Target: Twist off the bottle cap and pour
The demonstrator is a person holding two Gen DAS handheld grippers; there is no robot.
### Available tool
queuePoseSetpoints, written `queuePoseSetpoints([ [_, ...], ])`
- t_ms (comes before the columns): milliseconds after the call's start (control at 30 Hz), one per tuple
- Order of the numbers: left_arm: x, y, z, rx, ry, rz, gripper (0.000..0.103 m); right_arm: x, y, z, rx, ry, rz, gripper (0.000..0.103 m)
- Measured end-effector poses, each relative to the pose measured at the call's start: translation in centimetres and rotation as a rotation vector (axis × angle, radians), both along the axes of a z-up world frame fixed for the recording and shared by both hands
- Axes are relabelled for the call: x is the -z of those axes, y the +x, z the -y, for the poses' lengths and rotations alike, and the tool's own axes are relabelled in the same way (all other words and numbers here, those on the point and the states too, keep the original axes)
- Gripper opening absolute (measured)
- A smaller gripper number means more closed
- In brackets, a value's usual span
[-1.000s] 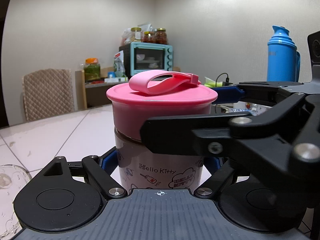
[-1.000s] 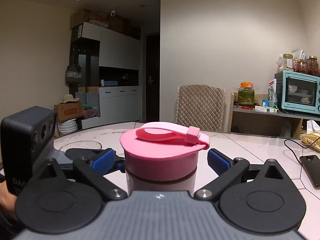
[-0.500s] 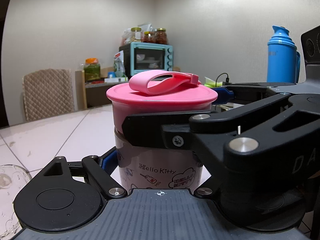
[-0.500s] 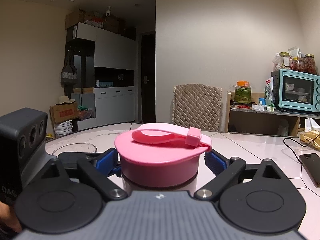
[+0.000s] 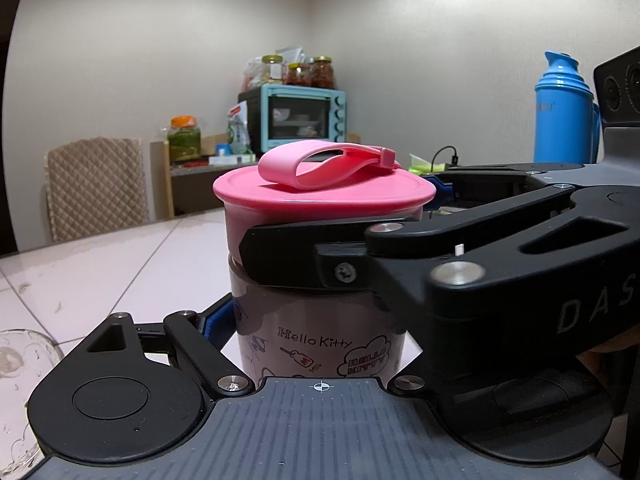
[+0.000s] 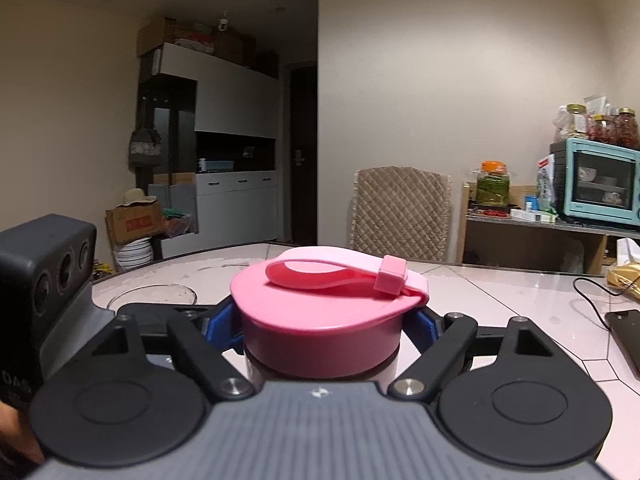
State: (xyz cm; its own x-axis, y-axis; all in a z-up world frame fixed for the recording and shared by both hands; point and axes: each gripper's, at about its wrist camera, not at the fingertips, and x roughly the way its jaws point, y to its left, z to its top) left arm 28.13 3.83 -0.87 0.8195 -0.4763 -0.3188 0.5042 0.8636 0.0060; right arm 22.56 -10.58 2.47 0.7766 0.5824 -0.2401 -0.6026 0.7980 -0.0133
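Note:
A Hello Kitty bottle (image 5: 316, 344) with a wide pink cap (image 5: 320, 200) and a loop strap stands upright on the pale tiled table (image 5: 100, 272). My left gripper (image 5: 316, 332) is shut on the bottle's body below the cap; only its left blue pad (image 5: 218, 322) shows. In the right wrist view my right gripper (image 6: 322, 330) is closing on the pink cap (image 6: 320, 320), and its blue pads (image 6: 218, 322) press the cap's two sides. One right finger (image 5: 304, 256) crosses the cap's front in the left wrist view.
A glass bowl (image 6: 152, 294) sits on the table beyond the bottle, to the left. A phone (image 6: 626, 332) and a cable (image 6: 592, 296) lie at the right. A blue thermos (image 5: 564, 116) stands behind. A padded chair (image 6: 400, 212) and a shelf with a toaster oven (image 5: 300, 116) are further off.
My right gripper's jaws went from wide open beside the cap to tight against its sides. The left gripper and the bottle stayed where they were.

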Motion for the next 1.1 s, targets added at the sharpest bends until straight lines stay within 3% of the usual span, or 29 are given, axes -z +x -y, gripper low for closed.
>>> queuePoseSetpoints([
  [467,0.0,0.0,0.2,0.000,-0.004,-0.003,0.089,-0.9,4.2,4.0,-0.363,-0.026,-0.021,0.085],
  [733,0.0,0.1,0.1,0.000,-0.002,-0.003,0.089,-1.5,4.1,3.8,-0.364,-0.032,-0.015,0.085],
  [833,0.0,0.1,0.0,0.000,-0.003,-0.003,0.089,-1.3,3.8,3.3,-0.348,-0.083,0.008,0.097],
  [1100,0.0,0.0,0.0,0.001,-0.003,-0.002,0.089,-1.7,2.7,3.6,-0.278,-0.022,0.013,0.103],
])
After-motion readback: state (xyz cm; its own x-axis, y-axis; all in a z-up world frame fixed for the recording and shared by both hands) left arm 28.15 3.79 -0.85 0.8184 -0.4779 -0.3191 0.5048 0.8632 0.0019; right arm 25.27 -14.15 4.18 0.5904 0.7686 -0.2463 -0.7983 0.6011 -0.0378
